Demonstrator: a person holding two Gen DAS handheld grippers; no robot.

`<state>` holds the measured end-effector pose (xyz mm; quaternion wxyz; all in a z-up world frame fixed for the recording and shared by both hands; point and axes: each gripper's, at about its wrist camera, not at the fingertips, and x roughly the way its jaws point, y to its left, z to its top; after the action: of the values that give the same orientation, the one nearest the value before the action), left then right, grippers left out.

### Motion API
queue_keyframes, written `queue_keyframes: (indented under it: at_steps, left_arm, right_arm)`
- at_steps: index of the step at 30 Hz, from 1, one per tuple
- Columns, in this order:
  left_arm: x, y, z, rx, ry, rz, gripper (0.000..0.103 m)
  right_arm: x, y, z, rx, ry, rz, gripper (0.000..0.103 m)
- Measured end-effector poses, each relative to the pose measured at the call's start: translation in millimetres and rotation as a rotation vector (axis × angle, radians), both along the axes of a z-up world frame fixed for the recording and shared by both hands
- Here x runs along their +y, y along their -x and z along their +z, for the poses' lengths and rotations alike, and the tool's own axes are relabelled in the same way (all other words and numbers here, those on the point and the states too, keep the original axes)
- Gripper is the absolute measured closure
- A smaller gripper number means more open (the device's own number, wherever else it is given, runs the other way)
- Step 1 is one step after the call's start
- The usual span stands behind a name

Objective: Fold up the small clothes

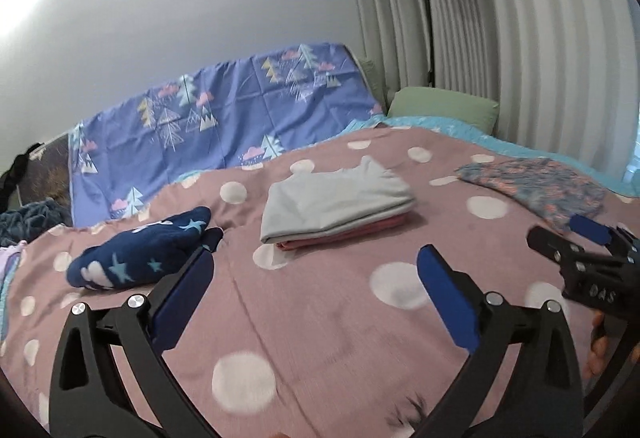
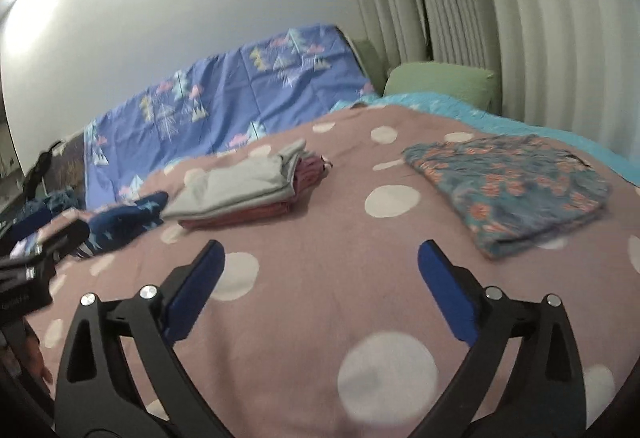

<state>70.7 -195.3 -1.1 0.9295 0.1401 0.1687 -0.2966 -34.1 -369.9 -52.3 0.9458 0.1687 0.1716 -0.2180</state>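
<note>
Left gripper: we hold it spread wide, empty, over the dotted bedspread.
Right gripper: wide too, empty.
Folded stack: beyond our left fingertips.
Floral garment: ahead-right of our right gripper.

Left claw wide open, nothing between its blue pads, angled slightly down. Right claw same: spread wide, empty, just beside the left.
</note>
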Motion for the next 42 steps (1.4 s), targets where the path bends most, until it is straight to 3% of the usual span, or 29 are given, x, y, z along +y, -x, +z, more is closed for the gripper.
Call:
queue_keyframes:
  at_steps: [8,17,28,42]
  left_arm:
    - [37,69,11,-0.021,0.000,0.025,0.001]
    - [72,102,15,-0.024,0.024,0.078,0.001]
    - [81,124,32,-0.030,0.082,0.069,0.001]
    - [76,112,14,0.022,0.038,0.098,0.001]
  right_arm:
    - [47,41,50,-0.042,0.122,0.041,0.003]
    - [81,65,57,-0.017,0.135,0.046,0.002]
    - [97,80,66,-0.024,0.198,0.023,0.002]
    - [95,70,56,0.033,0.180,0.008,0.002]
